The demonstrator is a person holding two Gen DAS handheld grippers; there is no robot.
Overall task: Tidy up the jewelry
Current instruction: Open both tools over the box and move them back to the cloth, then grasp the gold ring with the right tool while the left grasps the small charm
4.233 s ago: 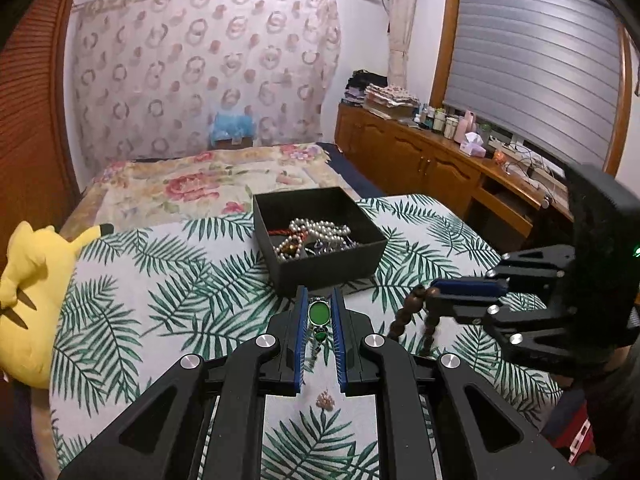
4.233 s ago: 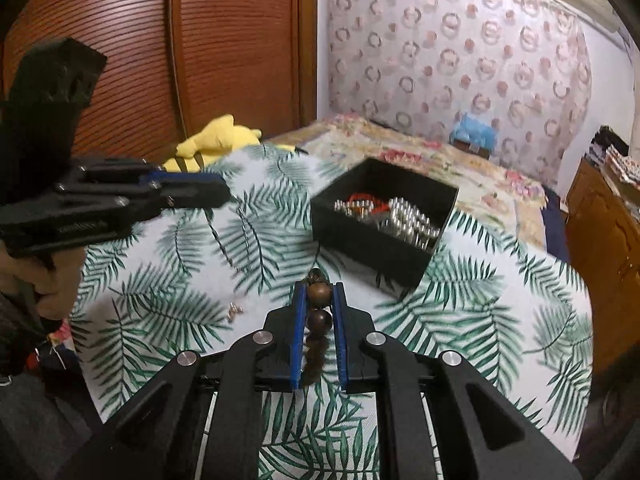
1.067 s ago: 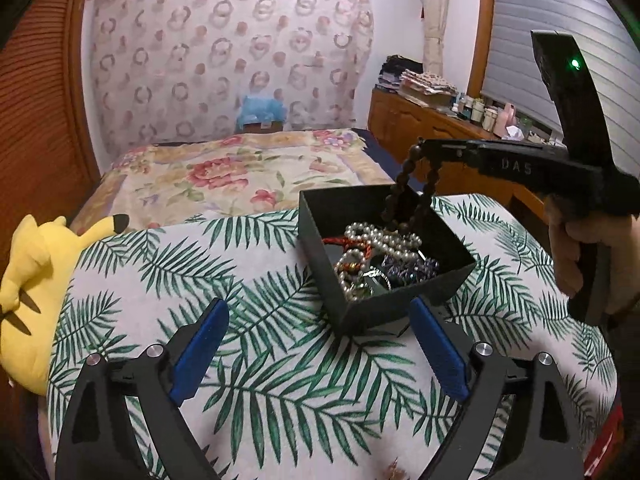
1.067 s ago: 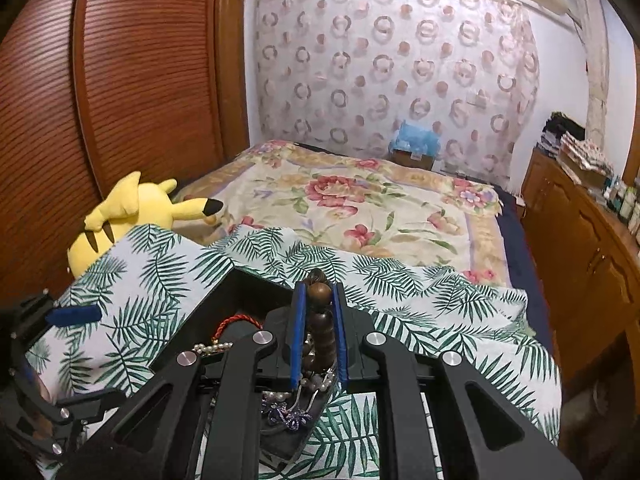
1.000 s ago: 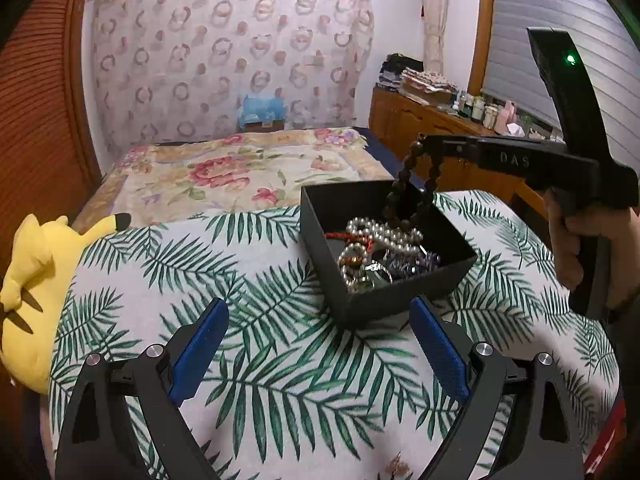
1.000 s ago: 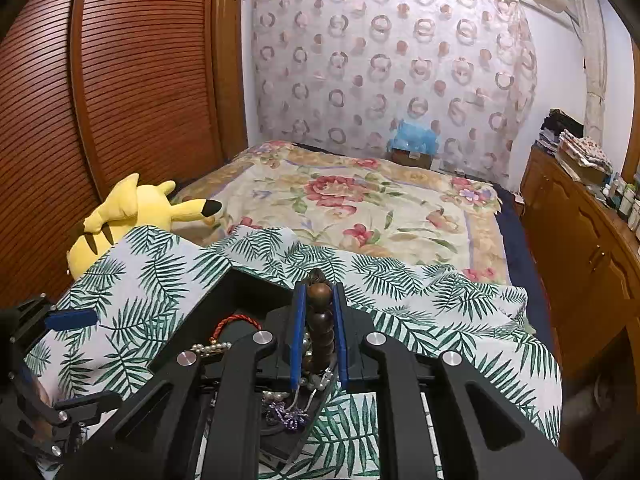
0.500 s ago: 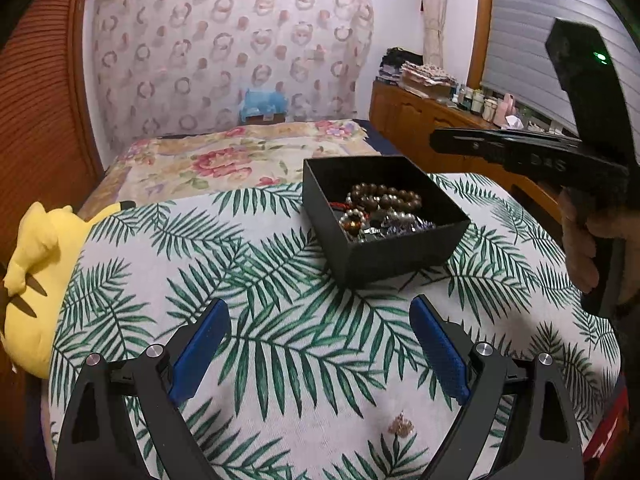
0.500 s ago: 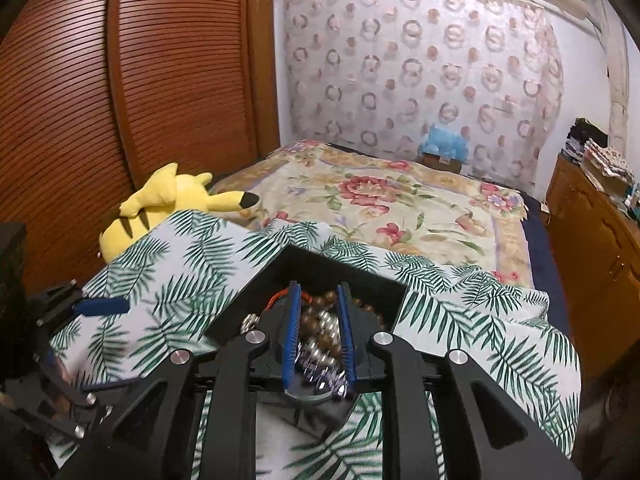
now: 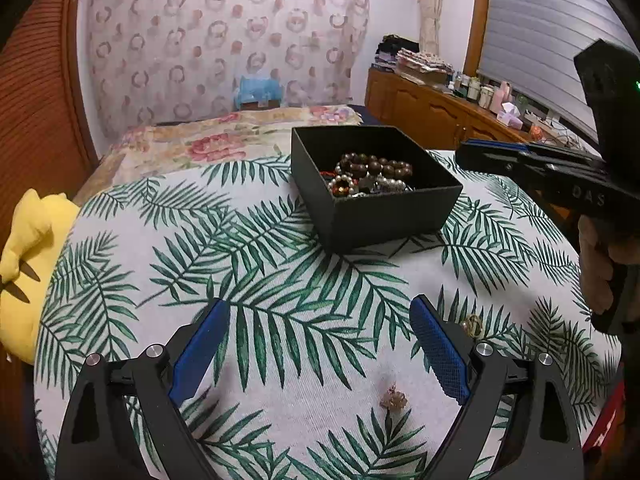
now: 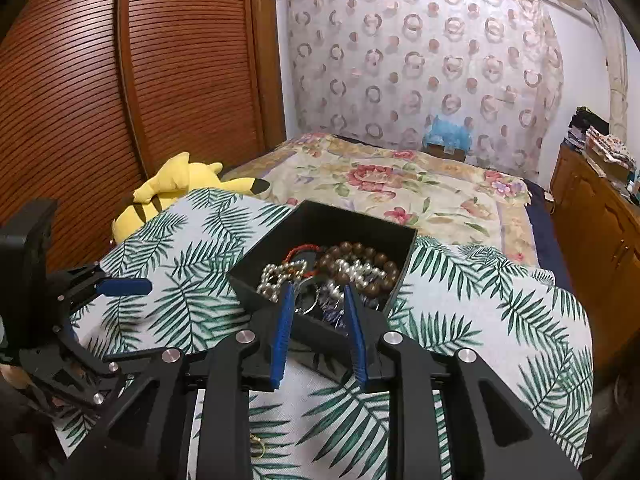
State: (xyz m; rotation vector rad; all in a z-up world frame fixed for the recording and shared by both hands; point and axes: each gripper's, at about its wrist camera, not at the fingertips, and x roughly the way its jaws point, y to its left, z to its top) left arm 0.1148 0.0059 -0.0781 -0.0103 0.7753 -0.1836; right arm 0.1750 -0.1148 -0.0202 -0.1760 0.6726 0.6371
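- The wooden bead bracelet [image 9: 374,166] lay inside the black box [image 9: 380,216] near the worktop's far edge.
- Right gripper [image 10: 318,334], jaws opening, held nothing; left gripper [image 9: 320,356] gaped wide, empty.
- Two small earrings [image 9: 394,399] awaited collection near the worktop's near edge.

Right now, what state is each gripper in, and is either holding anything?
Left gripper: wide open, holding nothing, above the tablecloth.
Right gripper: jaws opening, nothing gripped; the brown bead bracelet lies in the black box.

Left wrist view faces black box [image 9: 372,216] from near table edge; right wrist view looks closer, sharing box [image 10: 320,220].
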